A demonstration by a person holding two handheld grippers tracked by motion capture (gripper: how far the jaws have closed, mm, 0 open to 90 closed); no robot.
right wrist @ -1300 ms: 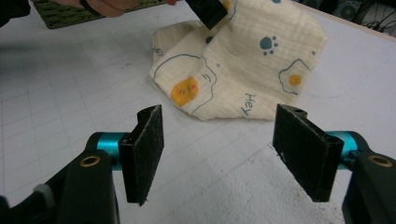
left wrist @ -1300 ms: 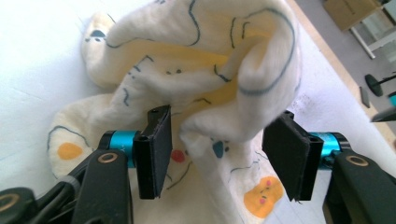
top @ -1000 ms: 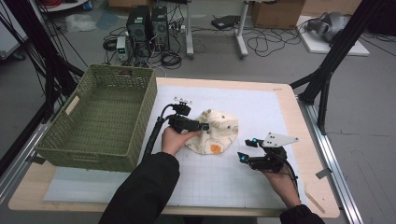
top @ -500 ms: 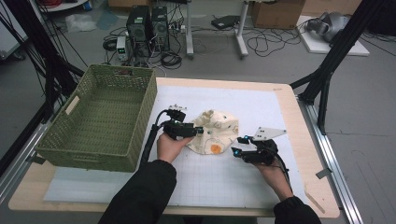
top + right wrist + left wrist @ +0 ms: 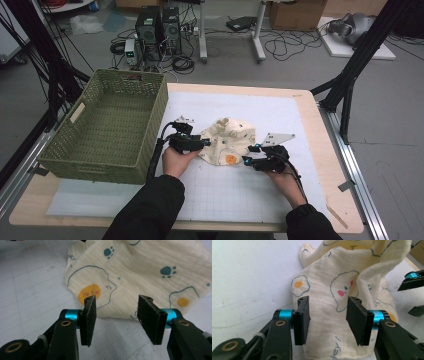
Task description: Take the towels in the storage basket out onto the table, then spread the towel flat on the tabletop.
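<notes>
At the bottom of the high view two dark-sleeved forearms rise from the lower edge and angle inward toward the middle of the frame. The left hand (image 5: 176,159) grips the left gripper (image 5: 204,144) just left of centre, held level and pointing right. The right hand (image 5: 280,175) holds the right gripper (image 5: 246,154) right of centre, pointing left and slightly up the frame.

In the left gripper view the jaws stand about half open and have just been closing; the cream cloth (image 5: 342,297) lies between and under them, not pinched. In the right gripper view the jaws are likewise half open, having narrowed a moment ago, and hang over the cloth's near edge without touching it.

The cloth sits crumpled at the centre of the white mat (image 5: 280,112), between the two grippers. Further up and left stands the green woven basket (image 5: 150,107).
</notes>
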